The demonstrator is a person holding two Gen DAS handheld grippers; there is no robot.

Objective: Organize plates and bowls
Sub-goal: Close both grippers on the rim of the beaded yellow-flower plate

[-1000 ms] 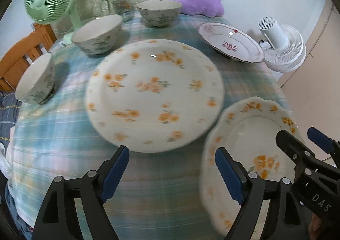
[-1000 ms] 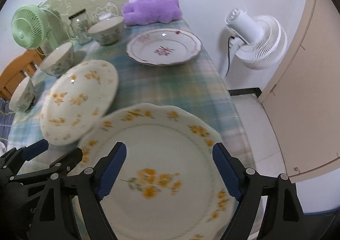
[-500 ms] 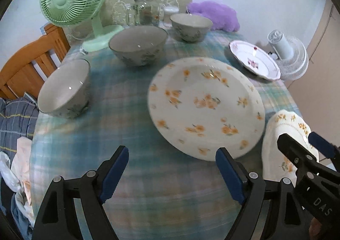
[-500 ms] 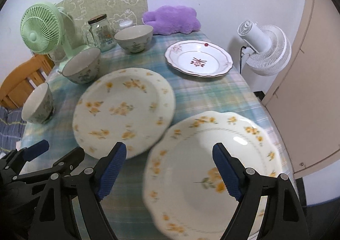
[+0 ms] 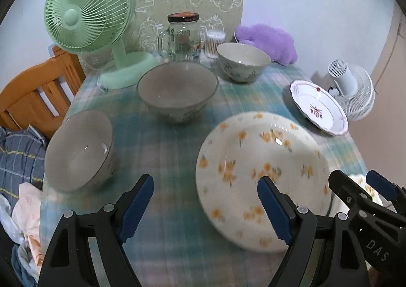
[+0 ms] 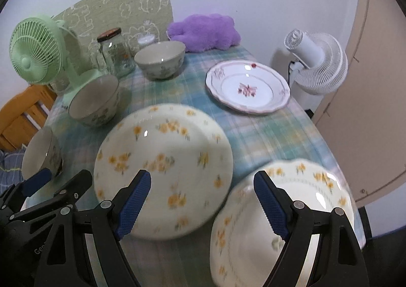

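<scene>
On the checked tablecloth lie a large round plate with orange flowers, a scalloped orange-flower plate at the near right edge, and a white plate with a red motif farther right. Three floral bowls stand upright: near left, middle, far. My left gripper hovers open above the cloth by the round plate's left rim. My right gripper hangs open over the gap between the two flowered plates. Neither holds anything.
At the back stand a green desk fan, a glass jar, a cotton-swab tub and a purple plush. A white floor fan stands beyond the right table edge. A wooden chair and bedding flank the left.
Both grippers have drawn back and swung left, still open. The flowered plates have slid right and lower in the views. The bowls, the green fan and the jar now show more fully.
</scene>
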